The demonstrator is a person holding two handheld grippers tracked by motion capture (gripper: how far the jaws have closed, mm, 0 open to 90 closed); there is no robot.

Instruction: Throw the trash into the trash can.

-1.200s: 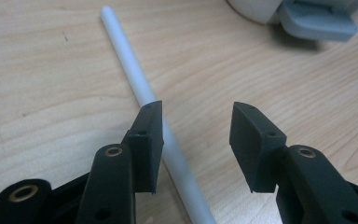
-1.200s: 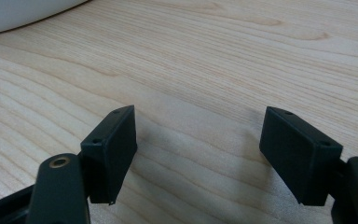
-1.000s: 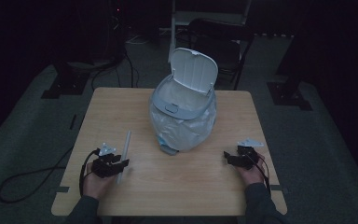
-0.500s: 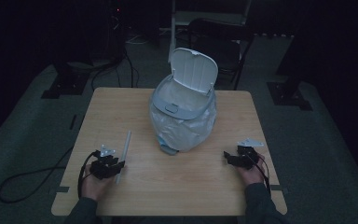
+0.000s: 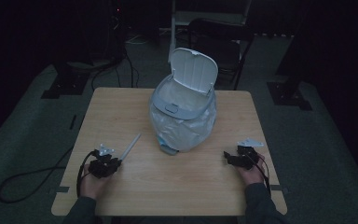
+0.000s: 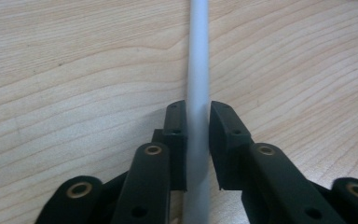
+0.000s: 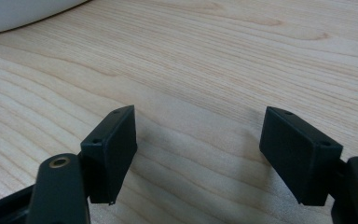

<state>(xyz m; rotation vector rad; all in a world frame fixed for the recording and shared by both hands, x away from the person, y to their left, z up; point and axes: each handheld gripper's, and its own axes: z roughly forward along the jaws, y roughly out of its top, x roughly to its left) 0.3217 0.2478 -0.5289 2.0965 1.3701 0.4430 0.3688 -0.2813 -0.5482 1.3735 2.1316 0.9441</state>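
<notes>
Closing in from both sides, the left gripper [image 6: 198, 121] has its jaws against a slim white rod [image 6: 199, 60] lying on the wooden table [image 5: 121, 107], near its front left corner; they have just been narrowing, and the rod sits clamped between them. Farther right, the right gripper [image 7: 198, 140] rests near the front right corner, jaws spread apart over bare wood. At mid-table stands a bag-lined white bin [image 5: 182, 114], lid up.

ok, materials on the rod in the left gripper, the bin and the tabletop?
Rod: looks like matte pale grey plastic, smooth and even in tone; could be coated. Left gripper jaws have just been closing, pads against it.
Bin: pale plastic shell, crinkled translucent film liner.
Tabletop: light wood or wood-look laminate, visible grain.
</notes>
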